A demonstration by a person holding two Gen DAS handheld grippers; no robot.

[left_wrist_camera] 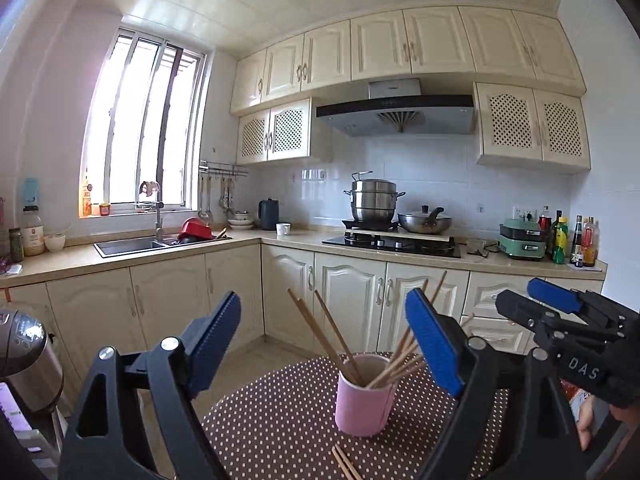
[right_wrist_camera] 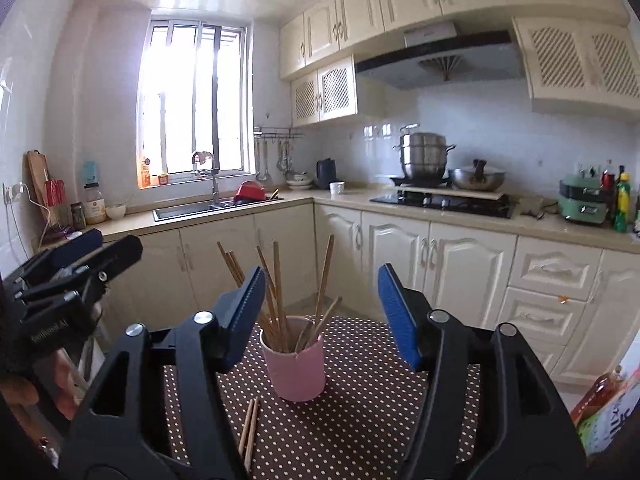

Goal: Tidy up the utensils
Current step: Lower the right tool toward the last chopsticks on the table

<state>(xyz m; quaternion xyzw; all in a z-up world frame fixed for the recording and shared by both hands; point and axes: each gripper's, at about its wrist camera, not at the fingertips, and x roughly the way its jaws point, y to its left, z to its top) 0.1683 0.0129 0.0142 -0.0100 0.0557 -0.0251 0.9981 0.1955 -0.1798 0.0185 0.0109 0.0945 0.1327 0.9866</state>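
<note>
A pink cup (left_wrist_camera: pixel 365 396) stands upright on a brown polka-dot table (left_wrist_camera: pixel 272 420) and holds several wooden chopsticks (left_wrist_camera: pixel 326 330). Two loose chopsticks (left_wrist_camera: pixel 346 462) lie on the cloth in front of the cup. My left gripper (left_wrist_camera: pixel 326 340) is open and empty, raised above the table with the cup between its fingers in view. My right gripper (right_wrist_camera: pixel 322 308) is open and empty, also facing the cup (right_wrist_camera: pixel 296 364), with the loose chopsticks (right_wrist_camera: pixel 250 428) lying below its left finger. The right gripper also shows in the left wrist view (left_wrist_camera: pixel 560 312), at the right.
A kitchen counter with sink (left_wrist_camera: pixel 128 246), stove with pots (left_wrist_camera: pixel 394 240) and bottles (left_wrist_camera: pixel 576 240) runs behind. A steel appliance (left_wrist_camera: pixel 24 356) stands at left of the table. A colourful box (right_wrist_camera: pixel 612 408) sits at right.
</note>
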